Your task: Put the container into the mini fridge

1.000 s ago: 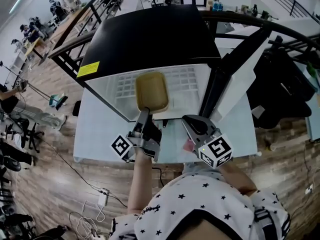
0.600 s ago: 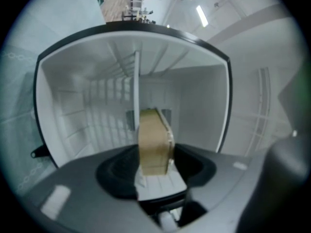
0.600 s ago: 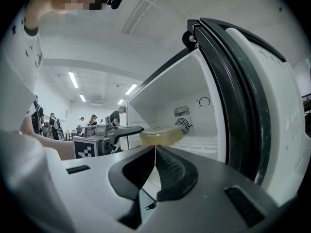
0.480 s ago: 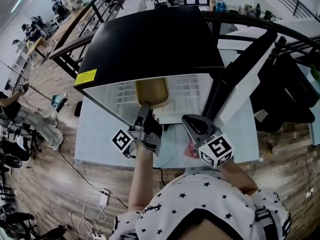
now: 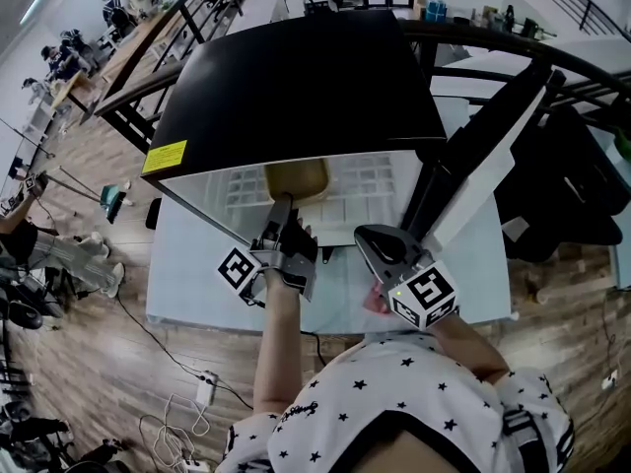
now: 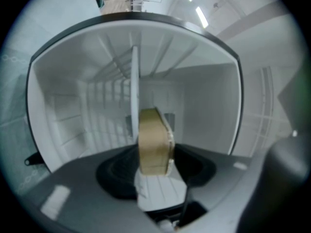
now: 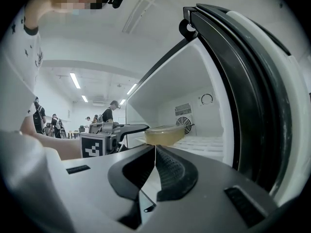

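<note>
A flat tan container (image 5: 296, 177) is held by my left gripper (image 5: 279, 210), whose jaws are shut on its near end. It sits half under the black top of the mini fridge (image 5: 296, 77), above the white ribbed floor. In the left gripper view the container (image 6: 154, 142) stands edge-on between the jaws, facing the white fridge interior (image 6: 204, 101). My right gripper (image 5: 380, 249) hovers shut and empty in front of the fridge, beside the open door (image 5: 483, 156). The right gripper view shows the container (image 7: 164, 134) over the fridge floor, ahead of the gripper (image 7: 155, 152).
The fridge stands on a white table (image 5: 197, 284). Its open door (image 7: 252, 106) swings out at the right, close to my right gripper. A fan grille (image 7: 183, 122) is on the fridge's back wall. Cables (image 5: 187, 412) lie on the wooden floor; people work at far left.
My left gripper has pushed the container forward into the fridge; more of it now lies under the black top. The right gripper has barely moved.
</note>
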Demonstrator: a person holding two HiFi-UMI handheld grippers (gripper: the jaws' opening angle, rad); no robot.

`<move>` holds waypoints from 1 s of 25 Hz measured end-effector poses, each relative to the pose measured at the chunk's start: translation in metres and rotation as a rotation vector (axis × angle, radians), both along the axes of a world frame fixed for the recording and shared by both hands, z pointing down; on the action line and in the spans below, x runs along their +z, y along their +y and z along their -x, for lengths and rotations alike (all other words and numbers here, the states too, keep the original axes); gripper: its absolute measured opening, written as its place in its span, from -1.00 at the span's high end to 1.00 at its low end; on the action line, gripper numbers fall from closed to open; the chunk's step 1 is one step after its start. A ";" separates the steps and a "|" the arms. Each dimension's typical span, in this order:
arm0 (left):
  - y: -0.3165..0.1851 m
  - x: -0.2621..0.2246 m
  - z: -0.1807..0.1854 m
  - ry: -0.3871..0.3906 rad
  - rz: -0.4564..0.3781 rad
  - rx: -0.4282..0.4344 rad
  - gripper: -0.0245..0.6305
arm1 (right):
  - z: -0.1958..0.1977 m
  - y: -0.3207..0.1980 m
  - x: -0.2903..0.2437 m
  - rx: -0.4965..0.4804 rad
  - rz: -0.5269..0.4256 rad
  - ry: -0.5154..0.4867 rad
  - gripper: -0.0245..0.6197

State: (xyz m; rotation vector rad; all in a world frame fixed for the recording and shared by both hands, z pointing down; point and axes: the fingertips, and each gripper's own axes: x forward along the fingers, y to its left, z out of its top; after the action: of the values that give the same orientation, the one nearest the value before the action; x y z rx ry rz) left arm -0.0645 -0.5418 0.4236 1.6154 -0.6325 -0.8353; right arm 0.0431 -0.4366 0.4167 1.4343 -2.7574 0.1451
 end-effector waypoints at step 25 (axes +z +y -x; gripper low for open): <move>0.056 -0.018 0.009 -0.139 -0.151 0.049 0.10 | 0.019 0.038 -0.004 0.009 0.010 0.000 0.86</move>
State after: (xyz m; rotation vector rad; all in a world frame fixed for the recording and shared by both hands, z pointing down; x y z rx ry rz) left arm -0.0732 -0.4857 0.4054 1.8302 -0.6370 -0.7545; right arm 0.0245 -0.3987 0.4127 1.4451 -2.7465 0.1589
